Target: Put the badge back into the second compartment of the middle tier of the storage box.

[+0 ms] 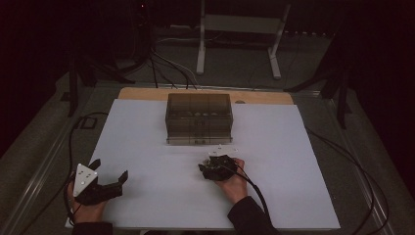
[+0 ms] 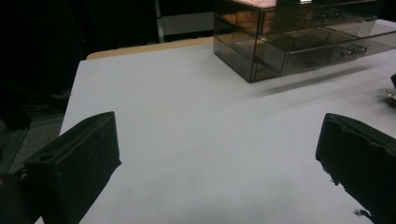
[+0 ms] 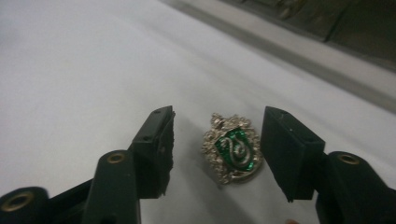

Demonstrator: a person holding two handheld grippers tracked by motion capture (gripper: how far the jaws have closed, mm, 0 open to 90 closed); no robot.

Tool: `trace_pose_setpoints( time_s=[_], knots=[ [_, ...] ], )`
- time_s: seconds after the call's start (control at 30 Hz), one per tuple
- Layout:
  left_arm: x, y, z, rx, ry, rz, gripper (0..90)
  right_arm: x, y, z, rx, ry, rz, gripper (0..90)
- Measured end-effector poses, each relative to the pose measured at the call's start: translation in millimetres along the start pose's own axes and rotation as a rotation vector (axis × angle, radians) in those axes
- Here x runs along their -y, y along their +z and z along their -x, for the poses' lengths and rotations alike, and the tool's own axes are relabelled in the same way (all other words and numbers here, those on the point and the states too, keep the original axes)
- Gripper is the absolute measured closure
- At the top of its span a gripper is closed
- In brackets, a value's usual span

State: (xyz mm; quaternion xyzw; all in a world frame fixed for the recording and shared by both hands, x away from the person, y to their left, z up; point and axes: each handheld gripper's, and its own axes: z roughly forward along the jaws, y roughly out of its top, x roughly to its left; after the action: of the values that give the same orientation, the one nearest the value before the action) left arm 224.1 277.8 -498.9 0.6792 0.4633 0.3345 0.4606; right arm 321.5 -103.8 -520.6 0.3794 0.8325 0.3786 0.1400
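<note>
Our right gripper [image 3: 217,149] straddles, jaws apart, a silver-and-green crest pin [image 3: 232,148] lying flat on the white table [image 1: 147,127] before the smoky drawer box [image 1: 198,118], while our left gripper [image 1: 108,169] rests spread wide.

A glossy metal-and-green-enamel badge [image 3: 233,148] lies on matt white board [image 1: 147,147]; the drawer box [image 1: 198,118] is smoky clear plastic.
</note>
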Motion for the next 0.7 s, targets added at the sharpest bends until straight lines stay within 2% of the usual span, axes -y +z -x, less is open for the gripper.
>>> trace_pose_setpoints(
  time_s=[0.07,0.23,0.27,0.33,0.4,0.43,0.53,0.57,0.7],
  knots=[
    [0.0,-0.1,0.1,0.000,0.000,0.001,0.4,1.2,4.1,-0.3,0.011,-0.023,-0.023,48.5],
    [0.0,0.0,0.1,-0.001,0.000,0.000,0.4,0.0,3.8,0.8,0.019,-0.030,-0.029,54.3],
    [0.1,0.4,0.6,-0.002,0.002,-0.001,0.4,-1.4,3.4,2.4,0.030,-0.047,-0.045,60.5],
    [0.1,0.7,0.8,-0.002,0.003,-0.002,0.5,-2.6,3.5,2.5,0.036,-0.061,-0.053,62.4],
    [0.1,0.7,0.8,-0.002,0.003,-0.002,0.4,-3.1,3.7,2.4,0.037,-0.066,-0.056,62.4],
    [0.1,0.8,1.0,-0.003,0.003,-0.002,0.4,-3.5,4.1,1.8,0.042,-0.083,-0.058,61.6],
    [0.1,0.8,1.0,-0.004,0.004,-0.003,0.4,-3.5,4.8,0.5,0.047,-0.089,-0.052,56.3],
    [0.0,0.8,1.0,-0.004,0.004,-0.003,0.4,-3.2,6.6,-0.4,0.073,-0.094,-0.066,52.4],
    [0.2,1.0,0.7,-0.006,0.004,-0.004,0.4,-2.7,6.8,2.0,0.059,-0.076,-0.069,55.2]
  ],
)
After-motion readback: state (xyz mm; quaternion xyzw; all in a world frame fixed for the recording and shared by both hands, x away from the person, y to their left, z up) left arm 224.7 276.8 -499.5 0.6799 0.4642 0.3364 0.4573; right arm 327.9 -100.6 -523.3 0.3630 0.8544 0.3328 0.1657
